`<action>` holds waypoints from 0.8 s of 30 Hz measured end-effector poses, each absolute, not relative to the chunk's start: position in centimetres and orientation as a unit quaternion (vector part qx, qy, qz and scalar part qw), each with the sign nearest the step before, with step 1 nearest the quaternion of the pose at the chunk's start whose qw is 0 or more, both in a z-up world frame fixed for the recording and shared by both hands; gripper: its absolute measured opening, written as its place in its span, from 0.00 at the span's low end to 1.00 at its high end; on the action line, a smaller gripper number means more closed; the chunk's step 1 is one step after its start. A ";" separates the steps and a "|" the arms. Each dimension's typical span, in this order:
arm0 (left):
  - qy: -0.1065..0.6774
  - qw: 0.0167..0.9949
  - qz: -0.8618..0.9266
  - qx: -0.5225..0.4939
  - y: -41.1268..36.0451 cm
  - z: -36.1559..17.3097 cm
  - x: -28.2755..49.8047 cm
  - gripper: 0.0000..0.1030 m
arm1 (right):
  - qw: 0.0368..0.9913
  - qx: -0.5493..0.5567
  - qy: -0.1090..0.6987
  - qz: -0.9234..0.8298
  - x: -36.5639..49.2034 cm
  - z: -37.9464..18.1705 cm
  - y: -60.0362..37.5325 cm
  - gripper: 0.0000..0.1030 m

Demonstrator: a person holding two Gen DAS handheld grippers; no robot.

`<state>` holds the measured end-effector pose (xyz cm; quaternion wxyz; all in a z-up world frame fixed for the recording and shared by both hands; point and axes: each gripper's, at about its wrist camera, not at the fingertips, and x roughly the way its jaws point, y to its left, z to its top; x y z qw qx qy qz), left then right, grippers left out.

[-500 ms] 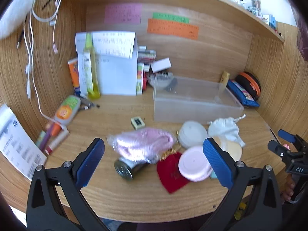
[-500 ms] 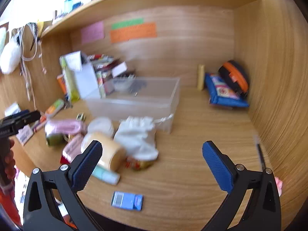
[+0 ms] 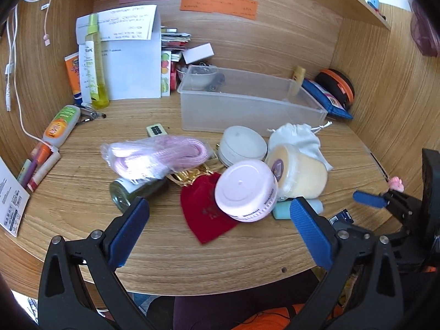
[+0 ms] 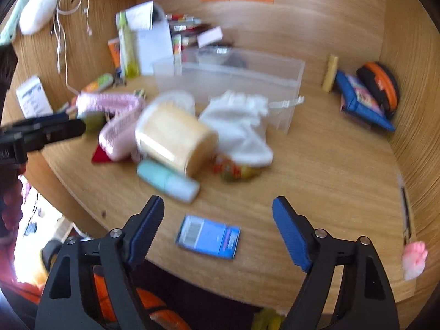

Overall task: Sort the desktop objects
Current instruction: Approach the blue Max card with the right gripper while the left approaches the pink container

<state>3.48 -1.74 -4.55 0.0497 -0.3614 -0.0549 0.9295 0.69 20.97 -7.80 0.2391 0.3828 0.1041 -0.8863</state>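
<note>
A heap of small items lies mid-desk in front of a clear plastic bin (image 3: 247, 104): a bagged pink cord (image 3: 156, 156), a pink-lidded jar (image 3: 244, 189), a cream tub (image 3: 299, 173), a red pouch (image 3: 203, 214), a white round tin (image 3: 243, 145) and a white drawstring bag (image 3: 297, 137). My left gripper (image 3: 220, 225) is open just before the red pouch and pink jar. My right gripper (image 4: 218, 231) is open above a blue card (image 4: 209, 236), near the desk's front edge. The cream tub (image 4: 173, 140) and a mint tube (image 4: 167, 181) lie beyond it.
Bottles, tubes and papers (image 3: 129, 55) stand at the back left. A blue pouch (image 3: 327, 99) and orange-black case (image 3: 338, 85) sit at the back right. Wooden walls close both sides. Cables (image 3: 13, 55) hang at left.
Both grippers have moved forward and down toward the desk; the items look larger. The right view is now motion-blurred. Both stay open.
</note>
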 end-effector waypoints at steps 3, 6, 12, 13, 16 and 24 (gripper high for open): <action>-0.058 0.055 0.926 -0.368 -1.0 -4.9 3.0 1.00 | 0.240 0.403 0.109 -0.877 1.0 -8.8 21.2 0.60; -0.057 0.060 0.923 -0.376 -0.6 -5.3 2.5 1.00 | 0.243 0.413 0.100 -0.872 1.1 -9.2 21.5 0.58; -0.047 0.071 0.917 -0.391 0.3 -6.3 1.2 1.00 | 0.244 0.399 0.113 -0.876 1.8 -9.3 21.0 0.54; -0.045 0.070 0.916 -0.393 0.4 -6.5 1.0 1.00 | 0.246 0.398 0.113 -0.877 1.8 -9.3 20.9 0.54; -0.049 0.076 0.911 -0.402 0.5 -6.9 0.4 1.00 | 0.248 0.395 0.114 -0.877 1.9 -9.3 20.8 0.54; -0.045 0.080 0.909 -0.407 0.5 -7.3 -0.5 1.00 | 0.283 0.424 0.054 -0.859 1.1 -8.8 21.5 0.54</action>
